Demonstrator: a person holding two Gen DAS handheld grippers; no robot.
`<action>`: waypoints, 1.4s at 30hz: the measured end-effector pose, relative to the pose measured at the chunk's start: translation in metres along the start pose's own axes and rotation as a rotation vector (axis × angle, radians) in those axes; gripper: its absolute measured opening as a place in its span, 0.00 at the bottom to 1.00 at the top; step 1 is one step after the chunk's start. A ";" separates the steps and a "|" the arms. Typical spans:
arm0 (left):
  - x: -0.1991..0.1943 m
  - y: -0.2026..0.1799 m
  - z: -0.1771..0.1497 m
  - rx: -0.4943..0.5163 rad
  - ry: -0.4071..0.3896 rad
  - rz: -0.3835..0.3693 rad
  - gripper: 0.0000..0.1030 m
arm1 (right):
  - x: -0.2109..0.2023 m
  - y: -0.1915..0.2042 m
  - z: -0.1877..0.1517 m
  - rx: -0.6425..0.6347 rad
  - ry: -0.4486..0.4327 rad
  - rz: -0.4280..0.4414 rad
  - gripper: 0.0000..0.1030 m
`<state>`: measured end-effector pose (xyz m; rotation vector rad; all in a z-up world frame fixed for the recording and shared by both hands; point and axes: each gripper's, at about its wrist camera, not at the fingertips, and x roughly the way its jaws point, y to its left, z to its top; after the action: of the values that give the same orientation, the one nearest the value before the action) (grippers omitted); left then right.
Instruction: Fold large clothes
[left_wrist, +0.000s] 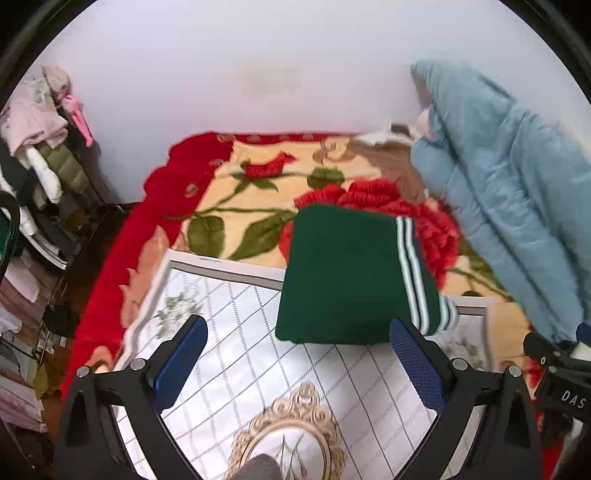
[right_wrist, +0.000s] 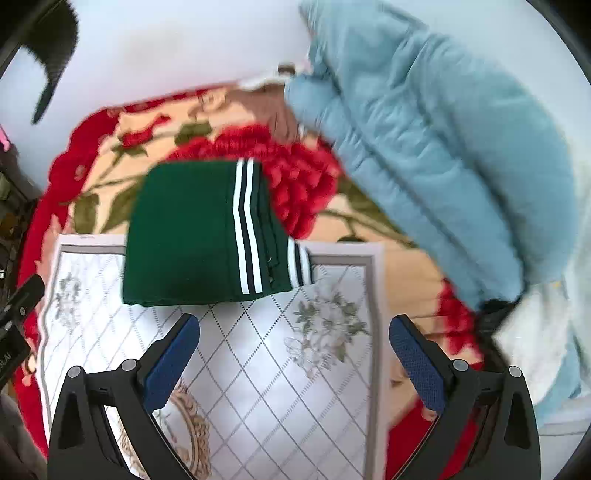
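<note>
A dark green garment (left_wrist: 343, 273) with white side stripes lies folded into a compact rectangle, half on the white patterned mat (left_wrist: 258, 332) and half on the rose blanket (left_wrist: 236, 199). My left gripper (left_wrist: 299, 332) hangs above the mat just in front of it, jaws wide apart, nothing between them. In the right wrist view the same folded green garment (right_wrist: 184, 236) lies ahead of my right gripper (right_wrist: 295, 332), which is also open and empty above the mat (right_wrist: 266, 369). Neither gripper touches the cloth.
A light blue padded jacket (left_wrist: 509, 192) is heaped at the right on the bed, large in the right wrist view (right_wrist: 436, 140). Clothes are piled on a rack (left_wrist: 40, 155) at the left. The other gripper's black body (left_wrist: 561, 373) shows at the right edge.
</note>
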<state>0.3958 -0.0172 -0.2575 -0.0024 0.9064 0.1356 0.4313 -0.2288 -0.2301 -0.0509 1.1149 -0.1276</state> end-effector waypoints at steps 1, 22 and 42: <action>-0.020 0.001 -0.001 0.003 -0.012 -0.002 0.98 | -0.025 -0.003 -0.004 0.002 -0.021 -0.004 1.00; -0.292 0.033 -0.034 -0.038 -0.171 -0.022 0.98 | -0.406 -0.056 -0.120 -0.004 -0.342 -0.032 1.00; -0.365 0.031 -0.061 -0.051 -0.293 -0.014 0.99 | -0.477 -0.078 -0.161 -0.021 -0.425 0.028 1.00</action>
<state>0.1220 -0.0330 -0.0071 -0.0359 0.6097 0.1419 0.0739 -0.2417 0.1327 -0.0768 0.6920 -0.0753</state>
